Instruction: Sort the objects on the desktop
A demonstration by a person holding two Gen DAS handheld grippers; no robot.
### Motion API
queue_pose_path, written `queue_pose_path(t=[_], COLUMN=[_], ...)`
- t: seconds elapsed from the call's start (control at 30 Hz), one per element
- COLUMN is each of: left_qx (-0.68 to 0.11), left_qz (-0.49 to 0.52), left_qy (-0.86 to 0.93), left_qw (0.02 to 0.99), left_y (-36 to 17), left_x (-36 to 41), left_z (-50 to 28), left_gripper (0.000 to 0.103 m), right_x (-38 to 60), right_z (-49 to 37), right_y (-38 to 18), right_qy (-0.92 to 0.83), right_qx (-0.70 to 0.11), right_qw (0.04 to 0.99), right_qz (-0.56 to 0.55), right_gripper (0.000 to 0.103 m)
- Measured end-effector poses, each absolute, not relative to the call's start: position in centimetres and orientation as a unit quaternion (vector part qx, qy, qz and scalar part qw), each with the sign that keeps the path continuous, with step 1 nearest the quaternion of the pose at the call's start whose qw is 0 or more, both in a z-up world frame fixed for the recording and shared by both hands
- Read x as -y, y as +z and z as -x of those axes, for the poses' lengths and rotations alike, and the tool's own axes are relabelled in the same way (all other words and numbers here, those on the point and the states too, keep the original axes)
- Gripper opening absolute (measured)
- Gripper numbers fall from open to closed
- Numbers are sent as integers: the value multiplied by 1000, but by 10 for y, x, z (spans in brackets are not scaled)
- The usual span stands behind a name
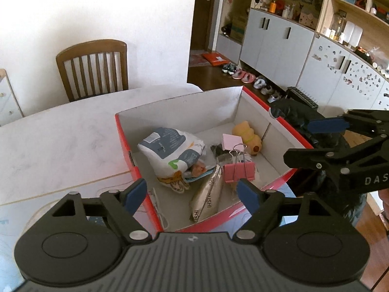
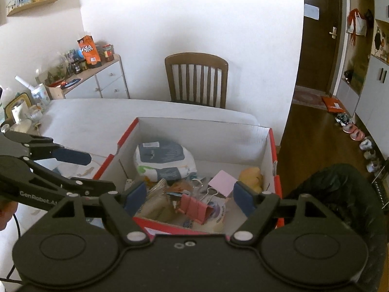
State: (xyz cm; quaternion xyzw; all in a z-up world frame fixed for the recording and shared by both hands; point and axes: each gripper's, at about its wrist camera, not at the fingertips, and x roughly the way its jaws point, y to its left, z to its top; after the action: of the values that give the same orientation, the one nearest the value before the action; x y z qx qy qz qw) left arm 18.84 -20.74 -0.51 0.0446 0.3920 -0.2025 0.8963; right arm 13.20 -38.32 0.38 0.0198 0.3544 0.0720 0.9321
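Both grippers hang nearest the lens: the left gripper [image 1: 192, 193] and the right gripper [image 2: 190, 196] each have their jaws spread wide with nothing between them, poised above the box. Beneath them the white worktop [image 1: 60, 141] carries a red shoebox [image 1: 124, 146] at its edge. Inside lie a white and grey wipes pack [image 1: 170, 150], a silver sachet [image 1: 206, 199], a yellow plush toy [image 1: 248, 133], a pink binder clip [image 1: 239, 172] and a pink sticky note [image 1: 232, 141].
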Motion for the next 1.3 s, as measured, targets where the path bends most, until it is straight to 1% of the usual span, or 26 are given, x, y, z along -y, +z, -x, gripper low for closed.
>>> queue_pose_path(t=[0.07, 0.17, 0.23, 0.27, 0.5, 0.83, 1.3], left_qx=[-390, -390, -390, -391, -387, -379, -378], left_qz=[-47, -45, -43, -40, -32, -31, -32], left_qy=[-201, -202, -200, -201, -202, -194, -195], left_qw=[897, 898, 898, 897, 899, 905, 905], left_y=[-4, -4, -4, -5, -5, -3, -4], left_x=[206, 205, 204, 203, 199, 194, 187], left_z=[-185, -181, -180, -179, -167, -148, -131], left_gripper=[86, 88, 94, 103, 103, 103, 103], right_x=[380, 377, 375, 376, 374, 359, 345], right_z=[-129, -124, -120, -118, -103, -83, -74], right_y=[4, 3, 3, 2, 0, 1, -1], right_qy=[69, 67, 61, 58, 41, 35, 37], right_qx=[-350, -345, -340, -337, -326, -315, -325], right_qw=[934, 936, 938, 939, 944, 948, 944], right_qz=[-14, -10, -10, -12, -24, -23, -32], right_gripper=[86, 89, 93, 94, 99, 99, 99])
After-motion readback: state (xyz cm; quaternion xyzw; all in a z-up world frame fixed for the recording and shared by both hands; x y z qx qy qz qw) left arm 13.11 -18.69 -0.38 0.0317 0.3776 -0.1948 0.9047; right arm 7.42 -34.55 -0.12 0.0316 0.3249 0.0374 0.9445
